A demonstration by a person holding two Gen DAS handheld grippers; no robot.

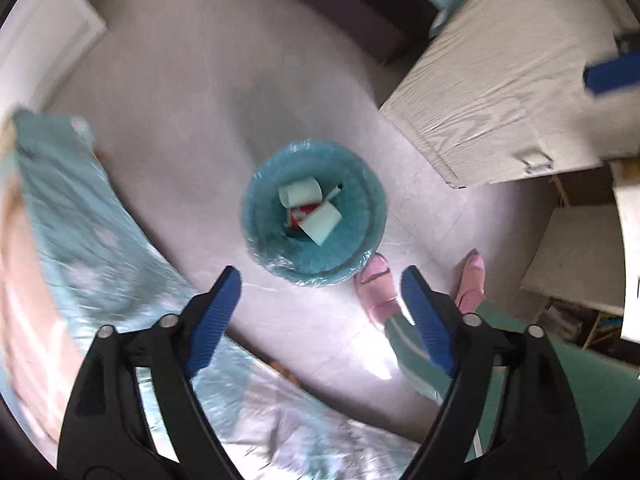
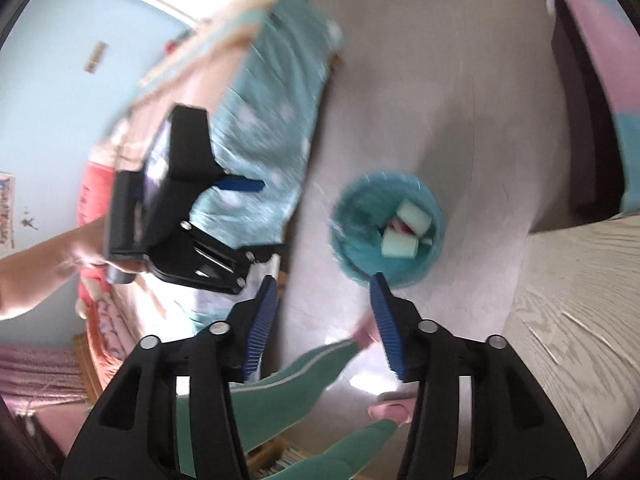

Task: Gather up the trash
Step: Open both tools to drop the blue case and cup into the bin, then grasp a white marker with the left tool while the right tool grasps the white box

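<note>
In my left wrist view the round teal plastic waste bin lined with a clear bag sits on the pale floor at the centre of the frame, just above the tips of my left gripper. Its jaws are spread wide with nothing between them. Inside the bin lie two white paper cups, a red-and-white crushed can between them, and a thin white stick with a dark tip. Pink slippers stand just beside the bin at lower right. The light wood-grain desk fills the upper right, and the bed with a teal patterned cover runs down the left.

In my right wrist view the same bin is at centre right, touching the tip of the right blue pad in the picture. My right gripper is also released, jaws apart and empty. The left gripper appears at middle left over the bed, in a bare hand. The view is blurred.
</note>
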